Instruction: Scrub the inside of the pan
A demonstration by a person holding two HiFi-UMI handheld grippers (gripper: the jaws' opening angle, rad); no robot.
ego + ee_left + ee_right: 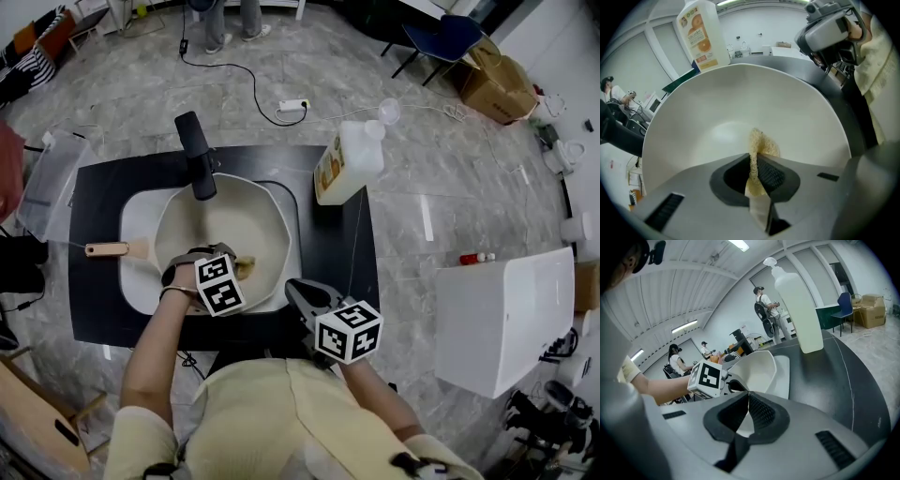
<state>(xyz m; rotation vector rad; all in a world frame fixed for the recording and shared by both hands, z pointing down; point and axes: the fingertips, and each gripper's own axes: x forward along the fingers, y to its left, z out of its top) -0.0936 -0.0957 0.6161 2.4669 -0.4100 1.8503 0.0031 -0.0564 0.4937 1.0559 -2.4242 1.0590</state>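
Left tongs (pixel 757 158), pinching the sponge (pixel 764 143), should rub firm circles across the pan (pixel 717 103); right tongs (pixel 748 398) wait pressed together, empty.

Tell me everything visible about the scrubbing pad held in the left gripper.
The scrubbing pad is a small, pale yellow piece with a coarse, grainy surface. It stands on edge, crumpled, pinched between the shut jaws of the left gripper, and its free end sticks out past the tips. That end lies against the smooth white inside of the pan, low in the part nearest the person. No foam shows on it.
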